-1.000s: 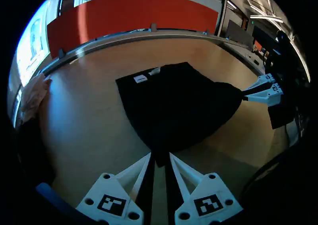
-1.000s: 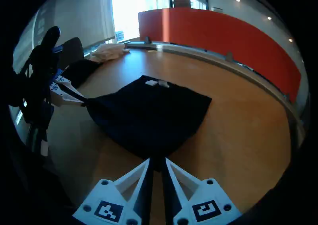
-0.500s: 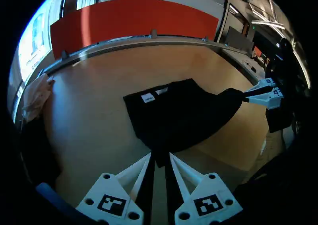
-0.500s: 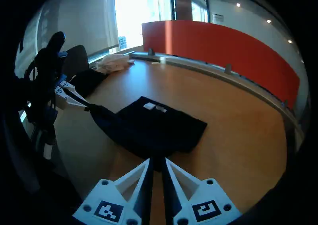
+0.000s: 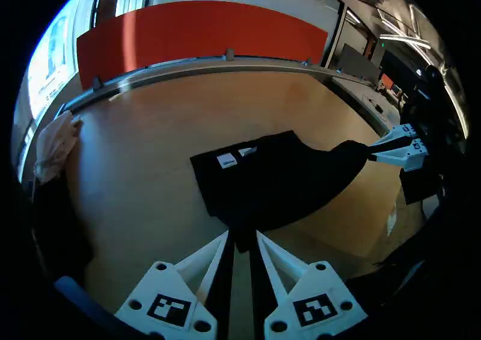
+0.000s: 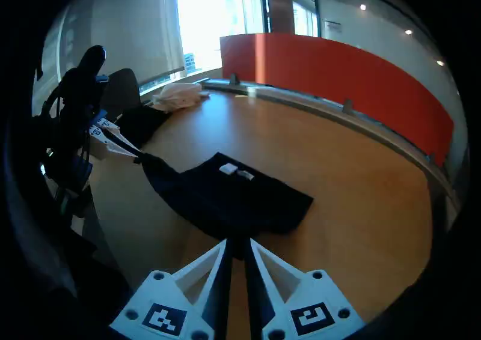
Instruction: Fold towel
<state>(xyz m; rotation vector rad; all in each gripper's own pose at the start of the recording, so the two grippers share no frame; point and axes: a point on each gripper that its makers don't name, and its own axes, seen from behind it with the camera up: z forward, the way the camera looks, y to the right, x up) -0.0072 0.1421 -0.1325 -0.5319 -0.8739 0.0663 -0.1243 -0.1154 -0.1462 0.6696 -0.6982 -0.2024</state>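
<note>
The towel [image 5: 282,178] is black, with two small white tags [image 5: 227,160]. The table [image 5: 138,172] is light brown wood; the partition [image 5: 204,30] is orange-red. The left gripper [image 5: 242,236] and right gripper [image 6: 236,242] are white, with black-and-white square markers.

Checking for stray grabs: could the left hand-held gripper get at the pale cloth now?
Probably not: the left hand-held gripper is shut on the black towel and the pale cloth lies far across the table.

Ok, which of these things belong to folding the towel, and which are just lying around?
In the job: towel, left gripper and right gripper, each shut on a corner of it; table under it.
Lying about: pale cloth at the table's edge, orange screen beyond it.
</note>
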